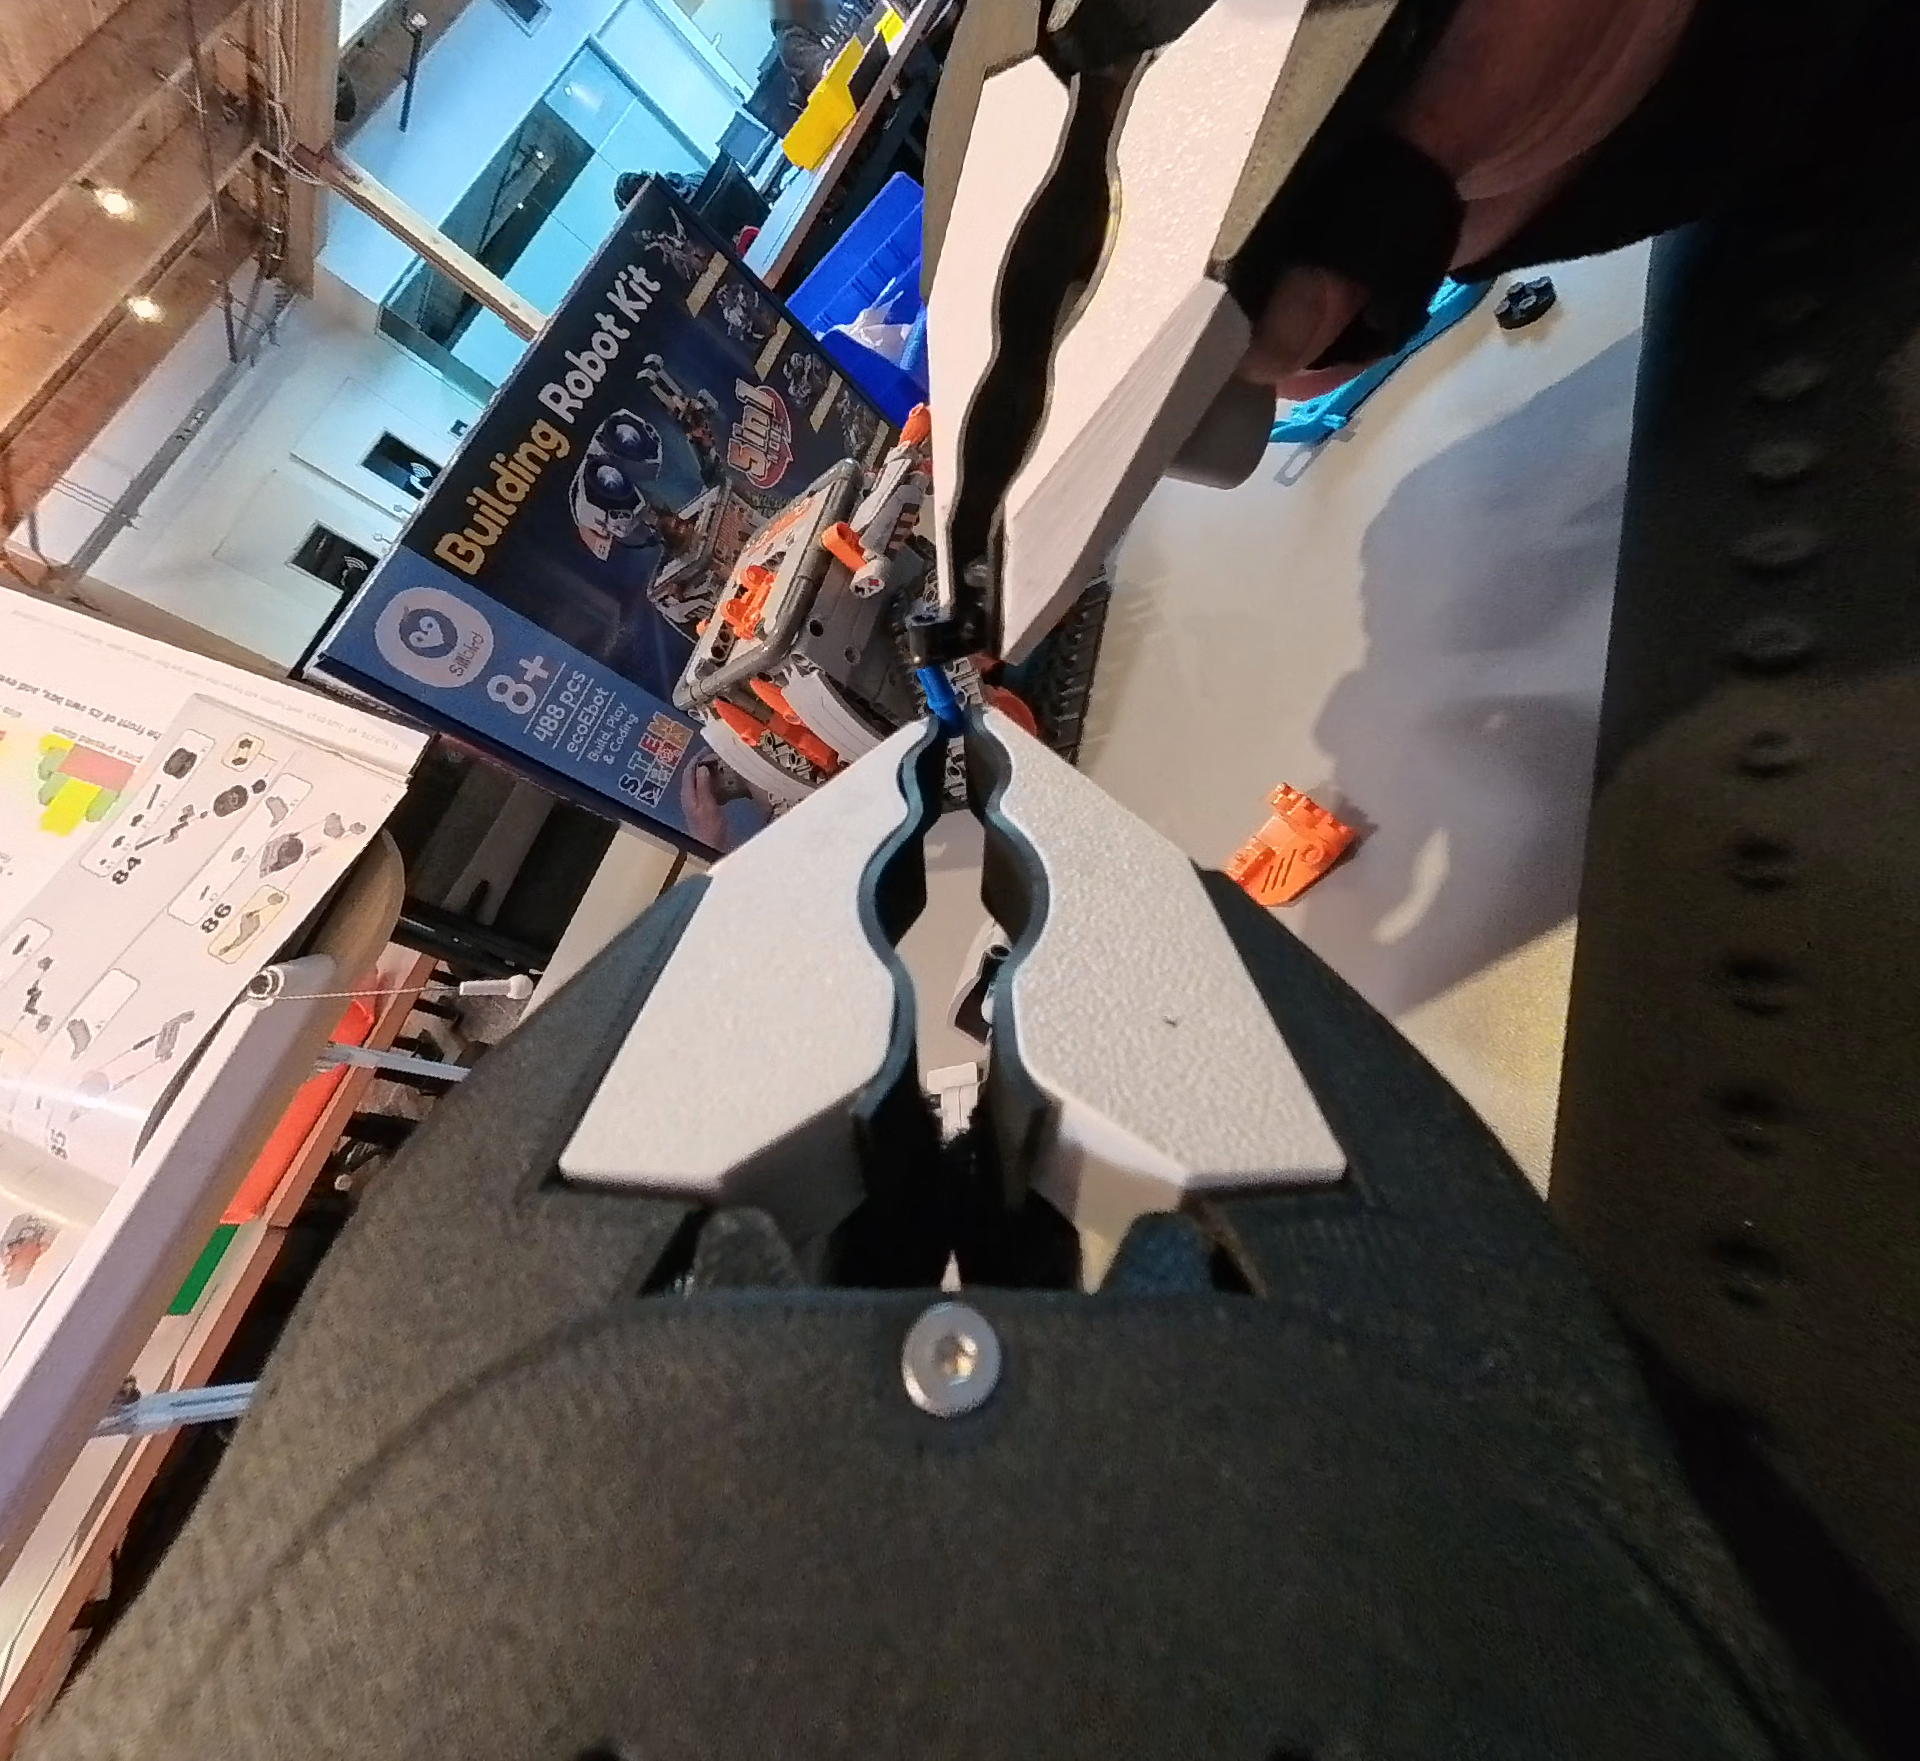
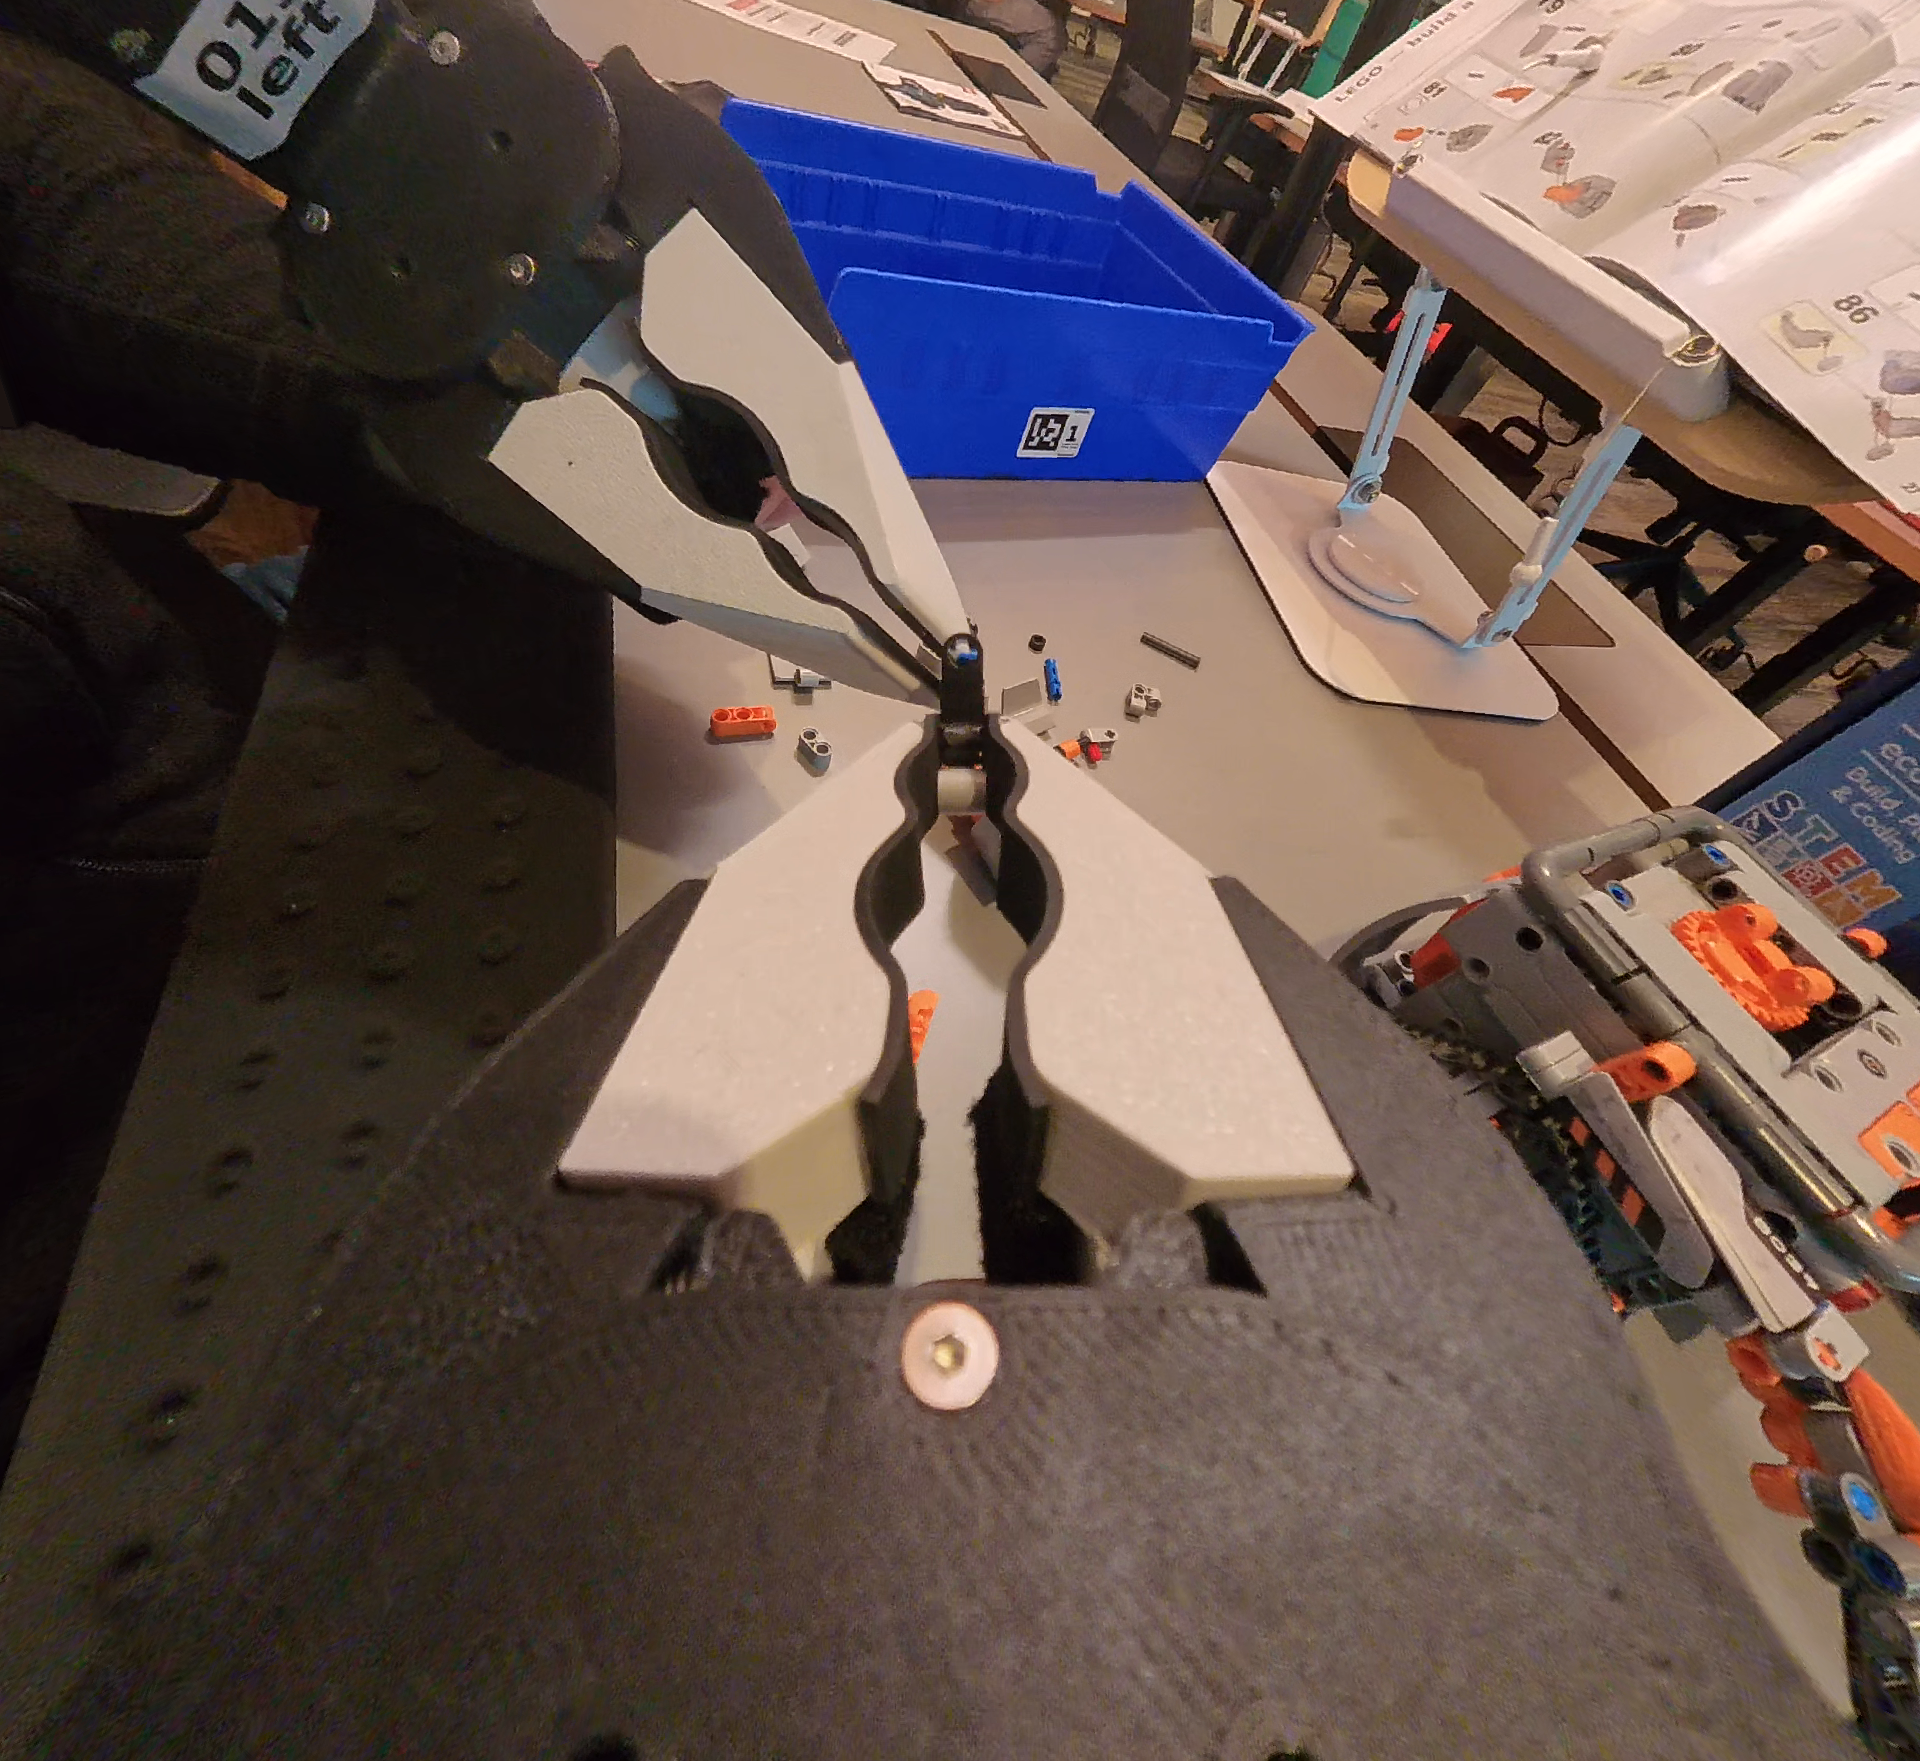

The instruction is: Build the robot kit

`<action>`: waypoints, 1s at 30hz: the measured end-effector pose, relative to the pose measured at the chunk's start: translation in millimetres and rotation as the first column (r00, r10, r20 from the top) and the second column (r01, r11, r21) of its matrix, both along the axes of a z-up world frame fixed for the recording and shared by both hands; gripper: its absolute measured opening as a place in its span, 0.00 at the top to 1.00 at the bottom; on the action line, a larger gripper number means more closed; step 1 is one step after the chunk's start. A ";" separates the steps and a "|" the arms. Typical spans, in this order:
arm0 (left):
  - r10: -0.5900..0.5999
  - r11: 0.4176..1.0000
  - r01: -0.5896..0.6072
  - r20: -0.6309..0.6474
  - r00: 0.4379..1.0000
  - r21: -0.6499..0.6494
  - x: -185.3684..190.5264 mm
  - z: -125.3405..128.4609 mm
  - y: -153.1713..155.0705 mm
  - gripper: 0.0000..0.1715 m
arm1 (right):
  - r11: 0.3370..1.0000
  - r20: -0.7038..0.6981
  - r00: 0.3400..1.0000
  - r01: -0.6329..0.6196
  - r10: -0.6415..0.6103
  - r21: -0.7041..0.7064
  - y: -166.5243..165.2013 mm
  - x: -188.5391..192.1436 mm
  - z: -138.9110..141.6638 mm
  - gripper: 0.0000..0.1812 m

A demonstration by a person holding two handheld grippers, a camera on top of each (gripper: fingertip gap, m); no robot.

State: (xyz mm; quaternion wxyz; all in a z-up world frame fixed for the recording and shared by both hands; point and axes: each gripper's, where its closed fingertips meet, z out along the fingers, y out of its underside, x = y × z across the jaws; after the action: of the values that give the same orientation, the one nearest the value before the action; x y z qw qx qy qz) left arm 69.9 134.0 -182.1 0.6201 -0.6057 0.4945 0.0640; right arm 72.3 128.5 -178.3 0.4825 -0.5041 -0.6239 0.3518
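**Reader:** Grippers first, please: what does each one hold?

**Describer:** Starting at the left of the right wrist view, the left gripper (image 2: 961,649) reaches in from the upper left, its grey fingers pinched on a small blue pin (image 2: 966,657). That pin sits in the top end of a short black beam (image 2: 958,698). The right gripper (image 2: 961,740), low in the middle, is clamped on the beam's lower end, so the two tips almost meet above the table.

**Reader:** And what lies around them?

**Describer:** On the grey table (image 2: 1247,776), an orange beam (image 2: 743,721) lies left of the tips, with small grey connectors (image 2: 816,747) beside it. Behind stands a blue bin (image 2: 1039,340). Further right is the white base of a stand (image 2: 1382,589) carrying an open instruction booklet (image 2: 1662,101). At the far right, close to the camera, sits a grey and orange model robot (image 2: 1662,1036).

**Reader:** Does the left wrist view add anything?

**Describer:** A dark blue kit box (image 1: 561,506) stands behind the model, and a loose orange part (image 1: 1288,844) lies on the table.
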 end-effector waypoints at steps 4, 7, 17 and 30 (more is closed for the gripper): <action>0.007 1.000 -0.007 -0.013 1.000 -0.012 -0.9 -3.5 1.1 1.00 | 1.000 0.022 1.000 0.005 -0.005 0.015 0.3 -0.4 -3.4 0.97; 0.014 1.000 -0.015 -0.025 1.000 -0.017 -1.8 -5.9 2.2 1.00 | 1.000 0.035 0.999 0.007 -0.008 0.012 1.1 -0.4 -6.1 0.97; 0.068 0.997 -0.063 -0.180 0.981 0.037 -4.7 -18.4 5.8 1.00 | 1.000 0.108 0.994 0.029 -0.029 0.002 5.5 0.0 -19.0 0.97; 0.087 0.995 -0.074 -0.239 0.967 0.063 -5.4 -24.4 6.5 1.00 | 0.999 0.142 0.990 0.022 -0.018 -0.029 5.0 0.0 -25.4 0.97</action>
State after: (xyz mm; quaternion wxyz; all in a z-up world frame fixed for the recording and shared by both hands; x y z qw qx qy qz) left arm 64.4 140.5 -206.5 0.5679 -0.5963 0.5395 0.1756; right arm 72.3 133.5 -203.6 0.4327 -0.5413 -0.6461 0.3199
